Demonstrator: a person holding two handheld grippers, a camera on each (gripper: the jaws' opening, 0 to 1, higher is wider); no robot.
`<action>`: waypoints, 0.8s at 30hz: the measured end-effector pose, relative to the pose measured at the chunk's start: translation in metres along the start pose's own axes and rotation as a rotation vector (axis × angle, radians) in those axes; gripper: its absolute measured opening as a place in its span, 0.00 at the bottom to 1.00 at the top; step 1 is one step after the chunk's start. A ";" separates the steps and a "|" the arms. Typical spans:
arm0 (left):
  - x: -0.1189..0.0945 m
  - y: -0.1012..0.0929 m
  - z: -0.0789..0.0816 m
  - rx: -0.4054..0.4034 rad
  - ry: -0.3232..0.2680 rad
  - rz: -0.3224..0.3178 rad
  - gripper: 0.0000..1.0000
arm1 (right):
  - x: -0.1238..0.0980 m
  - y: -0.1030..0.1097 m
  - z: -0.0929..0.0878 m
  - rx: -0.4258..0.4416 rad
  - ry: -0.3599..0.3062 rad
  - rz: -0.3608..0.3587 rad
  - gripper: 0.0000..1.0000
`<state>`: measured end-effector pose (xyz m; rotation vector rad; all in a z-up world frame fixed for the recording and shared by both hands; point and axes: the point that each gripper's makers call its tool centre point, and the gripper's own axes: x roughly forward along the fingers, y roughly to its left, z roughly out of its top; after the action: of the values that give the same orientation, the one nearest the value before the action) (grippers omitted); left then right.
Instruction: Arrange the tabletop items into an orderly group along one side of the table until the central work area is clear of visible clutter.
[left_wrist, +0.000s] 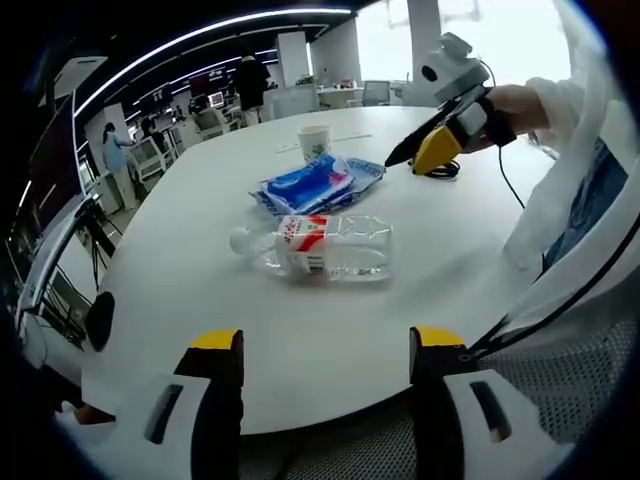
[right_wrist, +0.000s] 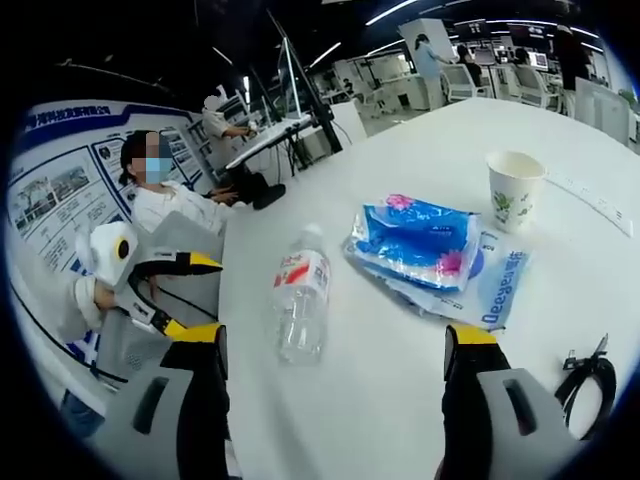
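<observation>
A clear plastic water bottle (left_wrist: 322, 247) with a red and white label lies on its side on the white round table (left_wrist: 200, 320). Just beyond it lie blue plastic packs (left_wrist: 320, 182), and behind them stands a white paper cup (left_wrist: 314, 142). My left gripper (left_wrist: 325, 345) is open at the near table edge, short of the bottle. The right gripper (left_wrist: 420, 155) hovers to the right of the packs, held by a hand. In the right gripper view, my right gripper (right_wrist: 335, 345) is open above the table, with the bottle (right_wrist: 300, 300), packs (right_wrist: 415, 240) and cup (right_wrist: 515, 190) ahead. The left gripper (right_wrist: 185, 295) hangs at the table's left edge.
A black cable (right_wrist: 585, 375) lies coiled on the table near my right gripper, also seen as the cable (left_wrist: 440, 170) past the packs. A strip of paper (right_wrist: 590, 200) lies behind the cup. People sit and stand at desks beyond the table (right_wrist: 400, 420).
</observation>
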<state>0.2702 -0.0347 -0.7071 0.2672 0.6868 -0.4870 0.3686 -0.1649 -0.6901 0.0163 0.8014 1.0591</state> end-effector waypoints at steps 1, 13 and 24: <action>0.000 0.000 0.001 -0.004 -0.005 0.000 0.68 | 0.003 0.003 0.001 -0.003 0.003 0.007 0.89; -0.001 0.003 0.001 -0.019 -0.005 0.007 0.66 | 0.043 0.031 0.007 -0.031 0.067 0.053 0.89; -0.001 0.003 -0.002 -0.022 0.004 0.007 0.64 | 0.072 0.040 0.009 -0.043 0.119 0.059 0.90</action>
<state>0.2705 -0.0307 -0.7081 0.2496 0.6948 -0.4717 0.3606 -0.0853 -0.7102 -0.0603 0.8903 1.1409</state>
